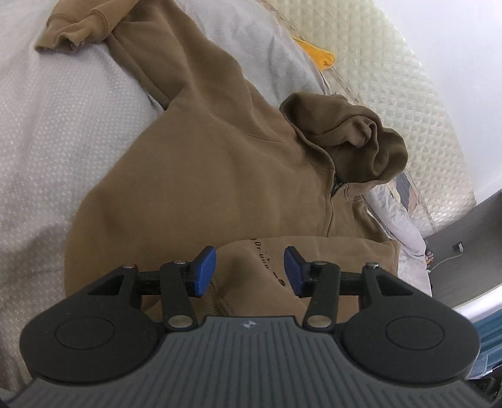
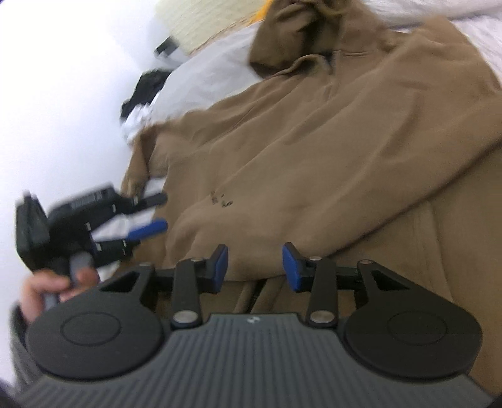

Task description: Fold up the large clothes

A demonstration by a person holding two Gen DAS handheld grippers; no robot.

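The left tool [image 1: 249,271] hangs with its blue pads [image 1: 205,271] spread apart and nothing pinched; a folded-over part of the hoodie [image 1: 204,163] with dark lettering [image 1: 266,259] lies below the gap, clear of both pads. The right tool [image 2: 254,266] is likewise spread, its pads [image 2: 290,266] standing apart over a fold of the same brown cloth without pressing on it. In the right wrist view, which is blurred, the left tool [image 2: 150,216] shows at the left beyond the hoodie's edge, fingers parted, gripped by the person's hand [image 2: 53,287].

The hoodie lies spread on the bed [image 1: 56,131], covering much of the pale patterned sheet. Its hood [image 1: 351,138] is bunched up toward the head of the bed, beside a quilted cream mattress or pad [image 1: 392,72] that leans along the white wall. One sleeve [image 1: 150,53] stretches away across the sheet, its cuff [image 1: 69,28] crumpled at the far end. A short zip [image 1: 335,185] runs down from the collar. The other side of the hoodie is folded in over the chest, the lettering on top of it.

A yellow cloth [image 1: 317,53] peeks out between sheet and quilted pad. Dark clothing [image 2: 141,94] sits off the bed's edge in the right wrist view.
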